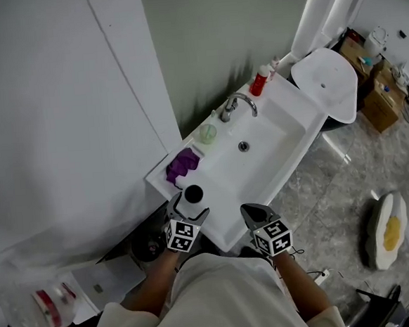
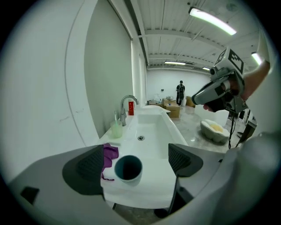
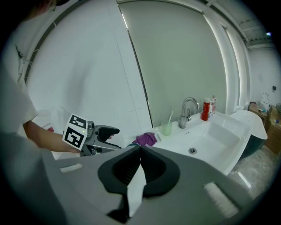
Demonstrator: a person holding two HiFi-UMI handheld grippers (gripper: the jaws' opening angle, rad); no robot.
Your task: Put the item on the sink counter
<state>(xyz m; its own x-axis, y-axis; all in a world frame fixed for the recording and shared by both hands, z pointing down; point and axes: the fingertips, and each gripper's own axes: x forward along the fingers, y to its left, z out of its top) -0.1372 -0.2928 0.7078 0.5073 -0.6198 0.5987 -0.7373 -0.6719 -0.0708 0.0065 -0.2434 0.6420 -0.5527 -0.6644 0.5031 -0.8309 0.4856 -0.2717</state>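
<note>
Shows a teal cup (image 2: 128, 168) upright at the near end of the white sink counter (image 1: 219, 211), just beside a purple cloth (image 1: 182, 164). Brackets it with the left gripper (image 2: 137, 159), jaws spread wide, cup clear of both pads. Holds the right gripper (image 3: 139, 160) near the counter's front edge, jaws pressed together on nothing. Takes in a green tumbler (image 1: 208, 133), faucet (image 1: 235, 106) and red bottle (image 1: 258, 82) farther along the wall.

You face a pale green wall panel (image 1: 202, 46), white wall (image 1: 51, 101) to its left, grey marbled floor (image 1: 333, 191) to its right, cardboard boxes (image 1: 379, 103) beyond, strip lights (image 2: 213, 21) overhead.
</note>
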